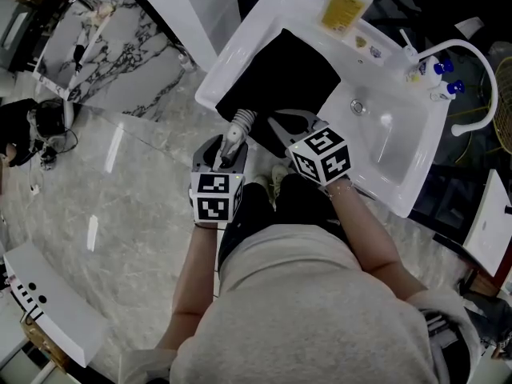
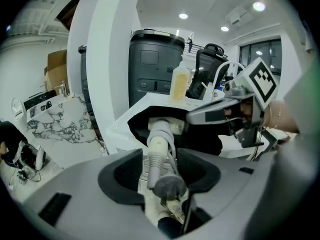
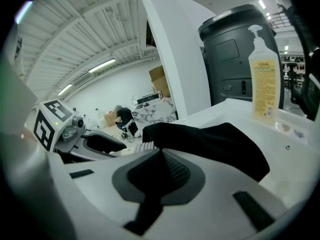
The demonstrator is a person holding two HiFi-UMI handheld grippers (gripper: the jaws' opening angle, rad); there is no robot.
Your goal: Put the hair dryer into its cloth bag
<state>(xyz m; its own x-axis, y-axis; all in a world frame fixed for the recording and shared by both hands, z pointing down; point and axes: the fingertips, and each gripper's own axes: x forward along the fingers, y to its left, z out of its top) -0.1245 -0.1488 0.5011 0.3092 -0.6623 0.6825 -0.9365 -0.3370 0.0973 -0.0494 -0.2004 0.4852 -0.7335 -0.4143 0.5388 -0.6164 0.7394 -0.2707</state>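
A black cloth bag (image 1: 280, 74) lies on the white sink counter (image 1: 232, 50), its mouth toward me. The hair dryer's pale handle end (image 1: 240, 122) sticks out of that mouth; the rest is hidden inside. In the left gripper view the handle (image 2: 160, 141), its ribbed cord sleeve and the plug (image 2: 170, 186) lie between the pads of my left gripper (image 2: 160, 171), with gaps on both sides, so it stands open. My right gripper (image 1: 284, 124) is shut on the bag's (image 3: 210, 141) near edge, black fabric pinched at its tips (image 3: 160, 156).
A yellow soap bottle (image 1: 346, 2) stands at the counter's back. The basin (image 1: 384, 134) and a white curved faucet (image 1: 472, 62) lie to the right. Two dark bins (image 2: 155, 69) stand behind the counter. A marble floor (image 1: 120, 182) spreads to the left.
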